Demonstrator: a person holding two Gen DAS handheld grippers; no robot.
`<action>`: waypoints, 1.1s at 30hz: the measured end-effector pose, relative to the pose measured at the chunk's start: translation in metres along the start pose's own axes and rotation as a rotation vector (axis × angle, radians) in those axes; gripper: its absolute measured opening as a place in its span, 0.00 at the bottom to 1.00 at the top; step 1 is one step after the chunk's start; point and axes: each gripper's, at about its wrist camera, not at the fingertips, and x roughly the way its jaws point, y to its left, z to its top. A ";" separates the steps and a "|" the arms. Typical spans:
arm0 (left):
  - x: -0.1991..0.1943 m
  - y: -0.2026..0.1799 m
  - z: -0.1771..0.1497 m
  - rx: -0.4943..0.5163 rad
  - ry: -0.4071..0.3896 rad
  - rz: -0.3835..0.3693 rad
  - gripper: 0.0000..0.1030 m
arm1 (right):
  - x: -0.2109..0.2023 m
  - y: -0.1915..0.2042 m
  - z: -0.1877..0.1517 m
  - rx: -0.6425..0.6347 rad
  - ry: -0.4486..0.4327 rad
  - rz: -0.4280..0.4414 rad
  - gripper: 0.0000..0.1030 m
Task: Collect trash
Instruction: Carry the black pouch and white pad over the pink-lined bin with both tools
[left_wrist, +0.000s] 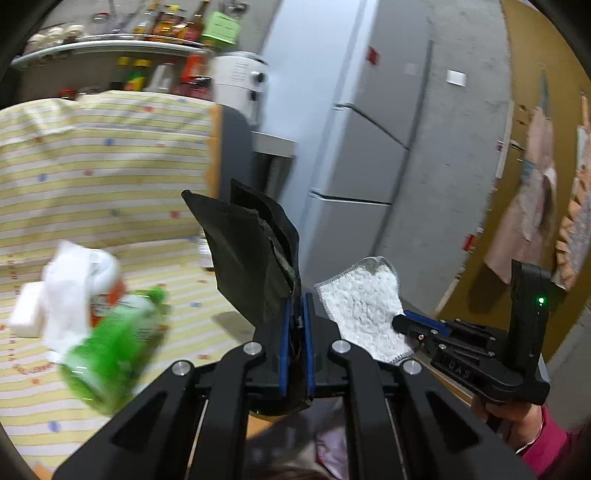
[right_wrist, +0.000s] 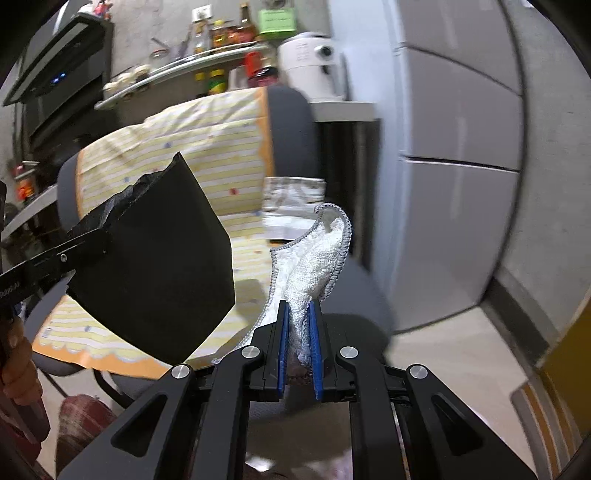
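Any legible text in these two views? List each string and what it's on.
"UAS": embossed on the body of the right claw, seen from the left wrist view; partly legible.
Partial white print on the left claw at the frame edge: cut off, unreadable.
Green sign on the shelf: blurred.
Green bottle label: motion-blurred.
Sauce bottles: too small.

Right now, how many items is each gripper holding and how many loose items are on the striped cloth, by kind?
Black bag, in left gripper: 1
White rag, in right gripper: 1
Green bottle, on striped cloth: 1
White tissue wad, on cloth: 1
White block, on cloth: 1
Total: 5
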 end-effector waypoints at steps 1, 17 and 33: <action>0.005 -0.009 -0.001 0.009 0.002 -0.022 0.04 | -0.007 -0.008 -0.004 0.004 0.001 -0.023 0.11; 0.075 -0.163 -0.060 0.216 0.160 -0.361 0.04 | -0.098 -0.131 -0.052 0.185 -0.017 -0.332 0.11; 0.155 -0.209 -0.088 0.271 0.279 -0.422 0.05 | -0.097 -0.181 -0.072 0.295 -0.010 -0.353 0.11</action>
